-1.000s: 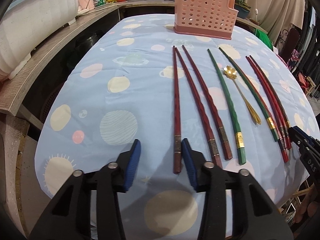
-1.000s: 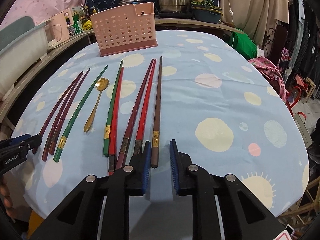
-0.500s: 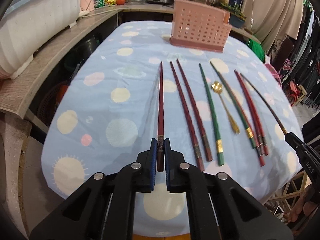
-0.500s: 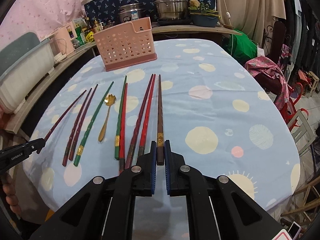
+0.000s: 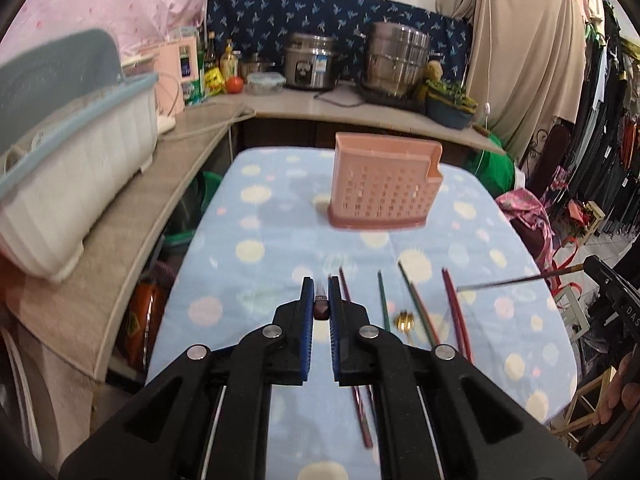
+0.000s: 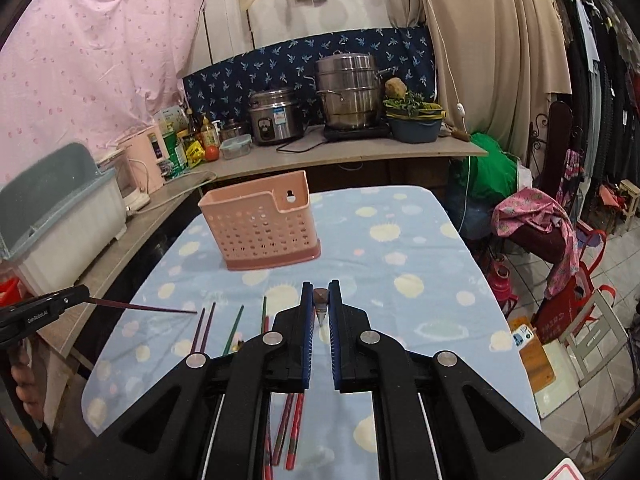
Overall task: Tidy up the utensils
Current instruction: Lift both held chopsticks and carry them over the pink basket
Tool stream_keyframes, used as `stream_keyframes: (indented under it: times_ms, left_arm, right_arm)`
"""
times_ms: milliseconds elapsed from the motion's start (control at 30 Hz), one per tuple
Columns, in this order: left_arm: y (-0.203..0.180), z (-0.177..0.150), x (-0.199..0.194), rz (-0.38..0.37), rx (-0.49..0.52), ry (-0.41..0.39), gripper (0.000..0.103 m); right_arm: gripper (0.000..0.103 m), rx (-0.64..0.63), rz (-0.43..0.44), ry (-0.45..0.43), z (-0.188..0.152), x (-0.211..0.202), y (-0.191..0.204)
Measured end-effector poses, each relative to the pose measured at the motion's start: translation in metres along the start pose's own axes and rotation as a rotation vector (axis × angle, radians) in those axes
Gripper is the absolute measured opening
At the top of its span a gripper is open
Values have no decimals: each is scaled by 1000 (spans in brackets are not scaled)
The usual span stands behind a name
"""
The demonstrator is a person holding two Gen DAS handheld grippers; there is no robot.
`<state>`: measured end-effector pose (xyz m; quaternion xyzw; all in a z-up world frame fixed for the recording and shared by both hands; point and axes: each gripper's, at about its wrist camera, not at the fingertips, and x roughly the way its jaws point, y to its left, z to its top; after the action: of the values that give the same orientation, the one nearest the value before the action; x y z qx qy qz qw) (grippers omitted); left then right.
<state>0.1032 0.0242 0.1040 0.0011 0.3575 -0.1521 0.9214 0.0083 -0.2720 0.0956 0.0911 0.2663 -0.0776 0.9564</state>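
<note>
Now both grippers are clamped on chopsticks: the left gripper pinches a dark red chopstick, the right gripper a brown chopstick, each seen end-on, so apparently lifted. Upper centre stands the pink holder; remaining chopsticks lie on the blue tablecloth below.

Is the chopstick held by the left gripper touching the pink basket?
Apart. In the right wrist view the left gripper holds the dark chopstick out over the blue tablecloth, its tip ending well short of the pink basket.
</note>
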Motion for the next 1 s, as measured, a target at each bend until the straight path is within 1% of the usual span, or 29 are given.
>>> stream_keyframes:
  times_ms: [133, 233, 367, 600, 667, 800, 867, 1000]
  left_arm:
    - [-1, 36, 6, 9, 8, -41, 7]
    - [-1, 57, 10, 10, 6, -61, 7]
    - [-2, 91, 9, 0, -5, -99, 7]
    - [-15, 156, -10, -1, 0, -251, 7]
    - [-20, 174, -13, -4, -7, -300, 7]
    - [-27, 206, -14, -14, -24, -388, 7]
    - [-30, 217, -11, -19, -29, -414, 7]
    - [-37, 233, 8, -15, -31, -441, 7]
  right_arm:
    - [7, -12, 1, -31, 26, 9, 2]
    - [7, -7, 18, -54, 44, 15, 3]
    - [7, -10, 29, -110, 74, 18, 4]
    - [7, 21, 91, -231, 135, 34, 10]
    - [7, 21, 95, -277, 151, 40, 14]
    - [7, 48, 129, -345, 181, 55, 20]
    - [7, 50, 130, -365, 193, 64, 24]
    - [7, 43, 128, -362, 208, 90, 31]
